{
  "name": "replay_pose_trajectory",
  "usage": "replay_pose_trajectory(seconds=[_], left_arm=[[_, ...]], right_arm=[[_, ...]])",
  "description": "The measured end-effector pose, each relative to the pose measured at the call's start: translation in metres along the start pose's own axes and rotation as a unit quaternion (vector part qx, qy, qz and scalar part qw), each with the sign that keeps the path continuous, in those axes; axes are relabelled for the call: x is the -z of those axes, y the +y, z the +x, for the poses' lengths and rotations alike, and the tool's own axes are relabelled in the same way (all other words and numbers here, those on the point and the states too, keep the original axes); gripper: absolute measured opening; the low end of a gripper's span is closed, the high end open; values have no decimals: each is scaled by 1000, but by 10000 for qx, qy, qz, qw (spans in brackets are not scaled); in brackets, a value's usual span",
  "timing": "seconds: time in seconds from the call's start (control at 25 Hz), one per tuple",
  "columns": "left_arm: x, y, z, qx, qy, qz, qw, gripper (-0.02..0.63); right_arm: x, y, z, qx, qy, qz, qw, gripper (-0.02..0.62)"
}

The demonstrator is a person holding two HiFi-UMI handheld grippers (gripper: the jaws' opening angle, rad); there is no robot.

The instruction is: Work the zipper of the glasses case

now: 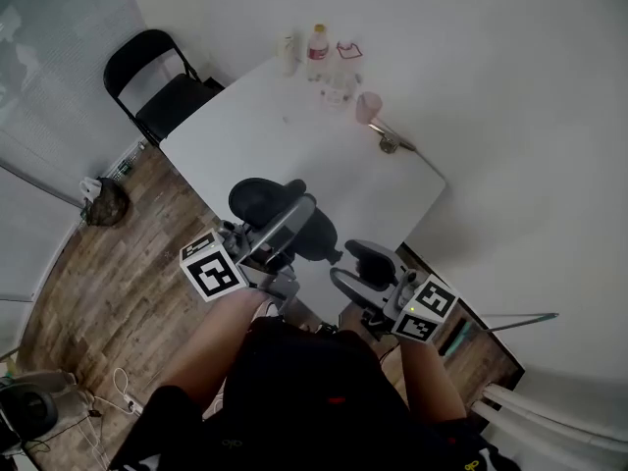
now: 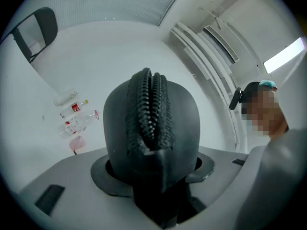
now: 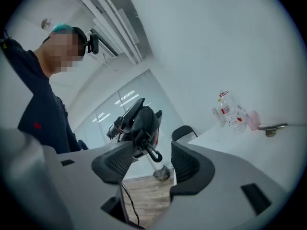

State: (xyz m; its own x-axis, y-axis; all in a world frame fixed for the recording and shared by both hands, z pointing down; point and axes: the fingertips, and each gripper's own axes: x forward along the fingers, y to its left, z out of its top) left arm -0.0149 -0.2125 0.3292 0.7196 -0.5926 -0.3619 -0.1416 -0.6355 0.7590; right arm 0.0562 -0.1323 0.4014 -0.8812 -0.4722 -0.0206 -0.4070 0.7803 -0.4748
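1. Head view: Clamps the black glasses case [image 1: 257,196] in the left gripper [image 1: 289,224], held above the near end of the white table [image 1: 294,135]. Keeps the right gripper [image 1: 355,268] just right of the case, jaws apart and closed on nothing. Far along the table: bottles [image 1: 317,52] and a pink cup [image 1: 368,106]. Far left: a black folding chair [image 1: 162,86] on the wooden floor [image 1: 118,292].
2. Left gripper view: Presses both pads against the sides of the upright case, zipper [image 2: 151,104] facing the camera and running up the middle. Blocks the centre of the view with the case; bottles and cup visible to its left.
3. Right gripper view: Stands open and empty. Beyond the gap, the case in the other gripper, its zipper pull [image 3: 152,152] hanging in line with the gap, apart from both pads. Bottles and cup far right.
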Motion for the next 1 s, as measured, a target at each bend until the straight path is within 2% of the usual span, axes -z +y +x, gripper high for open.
replay_pose_trajectory(seconds=[0.12, 0.28, 0.44, 0.52, 0.72, 1.0], left_arm=[[-11, -1, 4, -103, -205, -126, 9997, 267], [-21, -11, 9, -112, -348, -166, 9992, 267], [-23, -16, 14, -101, -429, -213, 9988, 267], [-23, -18, 17, -44, -464, -267, 9986, 267], [-21, -25, 8, -83, -449, -252, 9986, 267], [-21, -21, 6, -175, -482, -253, 9984, 267]], right_arm=[[13, -5, 2, 319, -32, -52, 9995, 248], [22, 12, 13, 546, 130, -880, 9945, 187], [8, 27, 27, 592, -41, -1511, 9867, 119], [2, 33, 33, 554, -105, -1728, 9833, 112], [-2, 50, 42, 478, -158, -1916, 9802, 84], [-7, 44, 39, 709, -275, -1986, 9771, 21]])
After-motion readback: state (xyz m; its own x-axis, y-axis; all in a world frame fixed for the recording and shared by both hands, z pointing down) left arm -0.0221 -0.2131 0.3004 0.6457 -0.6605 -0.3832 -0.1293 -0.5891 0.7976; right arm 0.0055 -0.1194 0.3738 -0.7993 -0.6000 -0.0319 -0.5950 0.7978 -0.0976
